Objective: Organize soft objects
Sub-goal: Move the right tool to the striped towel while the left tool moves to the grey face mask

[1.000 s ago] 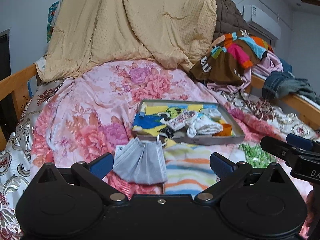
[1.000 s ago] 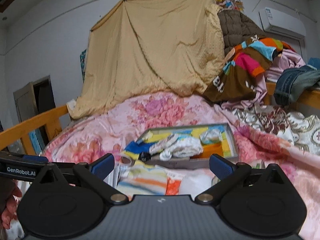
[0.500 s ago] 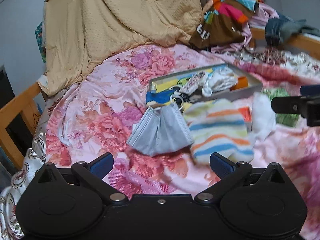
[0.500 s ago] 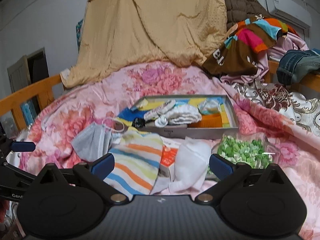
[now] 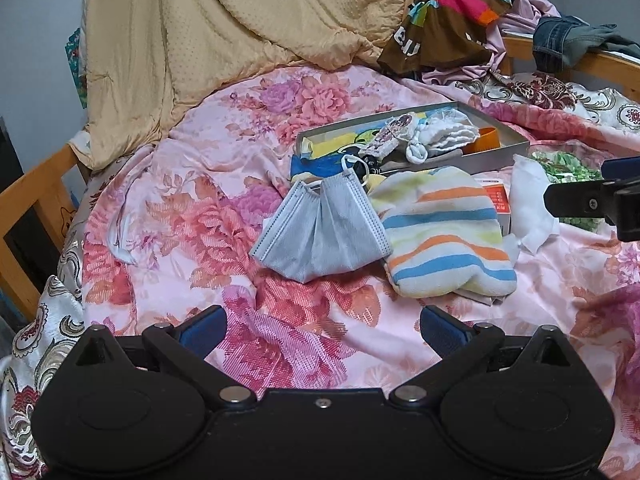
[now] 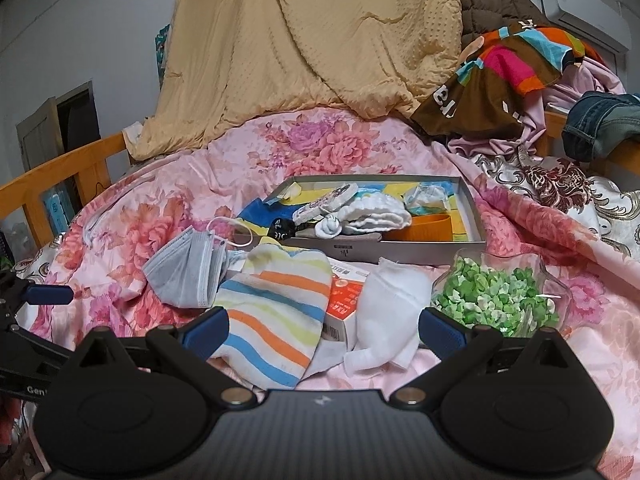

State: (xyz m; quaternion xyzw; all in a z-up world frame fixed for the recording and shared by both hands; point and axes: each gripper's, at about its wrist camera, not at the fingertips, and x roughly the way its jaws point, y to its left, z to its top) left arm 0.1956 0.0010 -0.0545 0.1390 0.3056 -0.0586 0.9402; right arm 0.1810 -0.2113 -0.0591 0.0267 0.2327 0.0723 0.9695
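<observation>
A grey face mask (image 5: 320, 232) (image 6: 188, 272) lies on the pink floral bedspread. Right of it lie a striped cloth (image 5: 444, 236) (image 6: 276, 312), an orange-white box (image 6: 344, 300) and a white cloth (image 6: 388, 316) (image 5: 528, 204). Behind them a grey tray (image 5: 500, 156) (image 6: 404, 254) holds socks and other soft items. My left gripper (image 5: 322, 328) is open and empty, just short of the mask. My right gripper (image 6: 324, 328) is open and empty over the striped cloth and white cloth.
A clear bag of green pieces (image 6: 496, 300) lies right of the white cloth. A tan blanket (image 6: 312, 48) and a clothes pile (image 6: 520, 64) rise at the back. Wooden bed rails (image 5: 32, 216) run along the left and right edges.
Both grippers have tilted down and drawn nearer the items, which now sit lower and larger in both views. Nothing has been grasped.
</observation>
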